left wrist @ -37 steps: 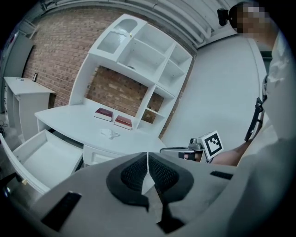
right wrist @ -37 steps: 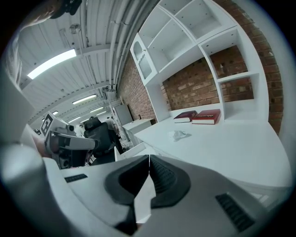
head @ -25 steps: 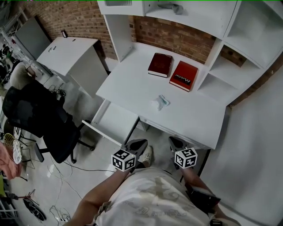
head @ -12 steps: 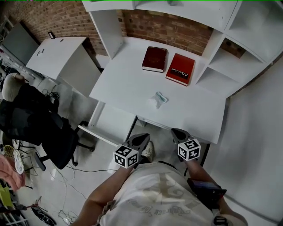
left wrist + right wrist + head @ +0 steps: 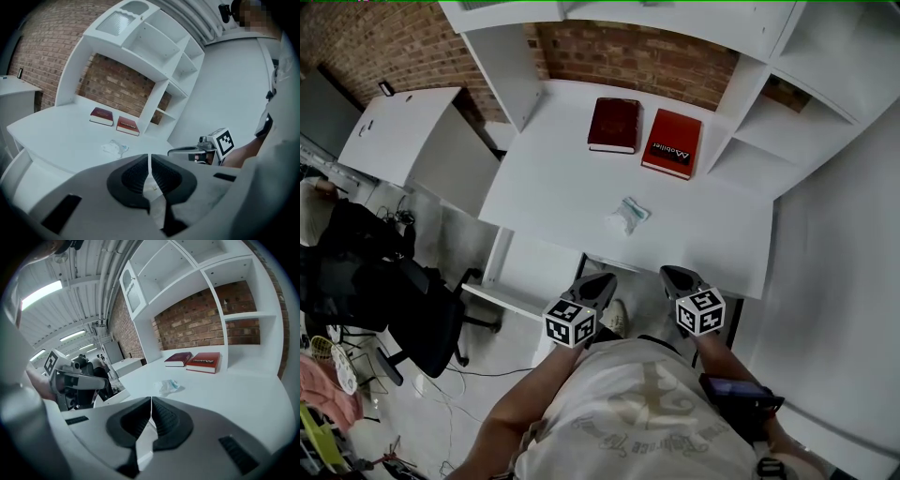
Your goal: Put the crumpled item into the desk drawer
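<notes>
The crumpled item (image 5: 626, 215), a small whitish wad with a pale blue tinge, lies on the white desk (image 5: 553, 178) near its front edge. It also shows in the left gripper view as the crumpled item (image 5: 114, 147) and in the right gripper view as the crumpled item (image 5: 168, 386). The desk drawer (image 5: 534, 269) stands pulled out below the desk's left part. My left gripper (image 5: 595, 284) and right gripper (image 5: 673, 276) hover side by side just in front of the desk edge, short of the wad. Both are shut with nothing between the jaws.
A dark red book (image 5: 614, 125) and a red book (image 5: 672, 143) lie at the back of the desk. White shelf compartments (image 5: 750, 141) rise on the right. A black office chair (image 5: 384, 300) and a white cabinet (image 5: 403, 141) stand to the left; cables lie on the floor.
The view has shifted forward and left, so the desk and drawer sit lower and nearer. Both grippers have edged up toward the desk front, still shut.
</notes>
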Tool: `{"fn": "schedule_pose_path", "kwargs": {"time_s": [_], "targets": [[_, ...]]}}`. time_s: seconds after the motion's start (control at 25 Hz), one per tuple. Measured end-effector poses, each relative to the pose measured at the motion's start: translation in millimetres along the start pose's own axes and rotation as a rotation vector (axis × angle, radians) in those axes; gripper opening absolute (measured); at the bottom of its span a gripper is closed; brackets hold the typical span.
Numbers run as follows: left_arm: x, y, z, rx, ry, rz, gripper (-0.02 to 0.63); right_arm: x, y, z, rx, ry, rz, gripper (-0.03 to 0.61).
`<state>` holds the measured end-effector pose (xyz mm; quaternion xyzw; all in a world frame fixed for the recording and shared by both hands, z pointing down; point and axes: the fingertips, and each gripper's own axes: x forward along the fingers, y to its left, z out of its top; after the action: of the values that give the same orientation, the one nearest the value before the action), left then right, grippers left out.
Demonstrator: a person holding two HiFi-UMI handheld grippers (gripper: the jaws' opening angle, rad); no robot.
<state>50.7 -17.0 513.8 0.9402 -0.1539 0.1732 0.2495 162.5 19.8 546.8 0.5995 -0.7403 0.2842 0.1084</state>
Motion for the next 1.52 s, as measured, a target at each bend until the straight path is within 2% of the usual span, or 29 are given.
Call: {"fn": "schedule_pose_path", "kwargs": {"time_s": [0.24, 0.28, 0.32, 0.56, 1.08, 1.28, 1.52], "targets": [[17.0, 25.0, 7.9, 0.042, 0.047, 0.021, 0.032, 4.3, -12.4, 5.6, 0.031, -0.018, -0.050, 0.023], [20.3, 28.7, 8.3, 0.046, 0.059, 0.026, 0.069, 4.5, -15.3, 5.9, 0.036, -0.019, -0.060, 0.023], [23.6, 32.0, 8.3, 0.049, 0.072, 0.028, 0.137, 4.6, -18.1, 6.0, 0.041, -0.019, -0.069, 0.023], [42.6, 50.0, 11.2, 0.080, 0.125, 0.045, 0.187, 4.2, -30.5, 7.9, 0.063, -0.016, -0.112, 0.023], [82.1, 68.2, 18.9, 0.166, 0.212, 0.035, 0.213, 8.3, -48.1, 12.6, 0.107, -0.022, -0.165, 0.023], [99.8, 75.0, 21.8, 0.191, 0.258, 0.038, 0.280, 9.0, -55.5, 8.9, 0.128, -0.016, -0.184, 0.023], [116.9, 84.1, 24.1, 0.196, 0.288, 0.014, 0.298, 5.1, -57.8, 2.6, 0.153, -0.012, -0.211, 0.023]]}}
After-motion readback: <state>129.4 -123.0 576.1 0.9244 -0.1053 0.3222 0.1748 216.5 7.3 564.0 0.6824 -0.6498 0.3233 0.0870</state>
